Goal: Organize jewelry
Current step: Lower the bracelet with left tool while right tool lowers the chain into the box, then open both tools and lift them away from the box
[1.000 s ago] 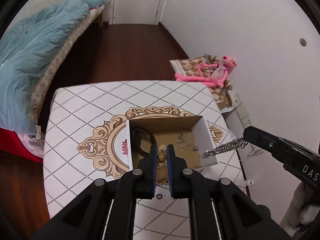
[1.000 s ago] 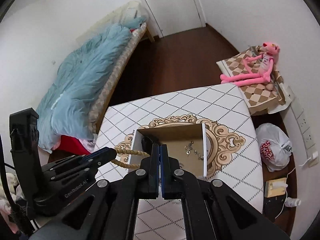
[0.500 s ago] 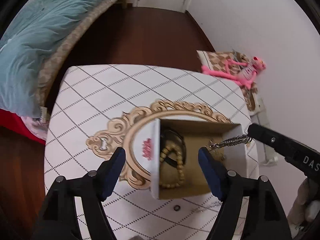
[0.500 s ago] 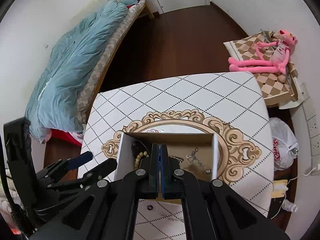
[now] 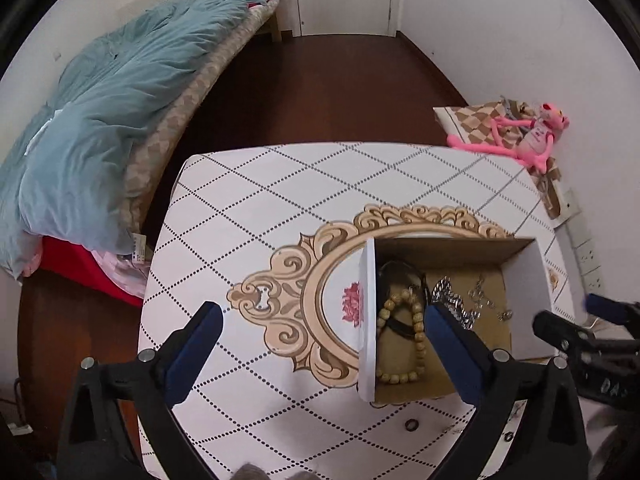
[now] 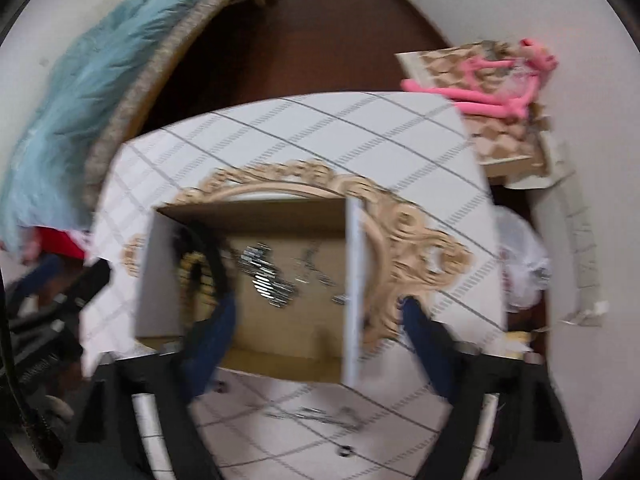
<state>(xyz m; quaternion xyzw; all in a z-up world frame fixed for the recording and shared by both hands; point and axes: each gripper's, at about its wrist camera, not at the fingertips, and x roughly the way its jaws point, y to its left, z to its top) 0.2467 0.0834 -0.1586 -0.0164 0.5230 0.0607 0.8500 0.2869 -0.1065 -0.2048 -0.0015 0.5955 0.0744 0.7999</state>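
Note:
An open cardboard box (image 5: 536, 280) (image 6: 352, 288) sits on the patterned table. Inside lie a wooden bead bracelet (image 5: 400, 340) (image 6: 188, 268), a black band (image 5: 400, 270), a silver chain bracelet (image 5: 450, 300) (image 6: 268, 280) and small silver pieces (image 5: 486, 298). My left gripper (image 5: 320, 352) is open and empty above the box's left wall. My right gripper (image 6: 316, 332) is open and empty above the box; it also shows at the right edge of the left wrist view (image 5: 580, 336). The right wrist view is blurred by motion.
A small dark ring (image 5: 411, 425) and thin silver pieces (image 6: 316, 416) lie on the table (image 5: 248, 208) in front of the box. A bed with a blue duvet (image 5: 100, 120) is at the left. A pink plush toy (image 5: 520, 136) sits on a checked cushion at the right wall.
Both grippers have opened. The bead bracelet dropped from my left gripper into the box, then the silver chain dropped from my right gripper into the box. Both cameras shifted.

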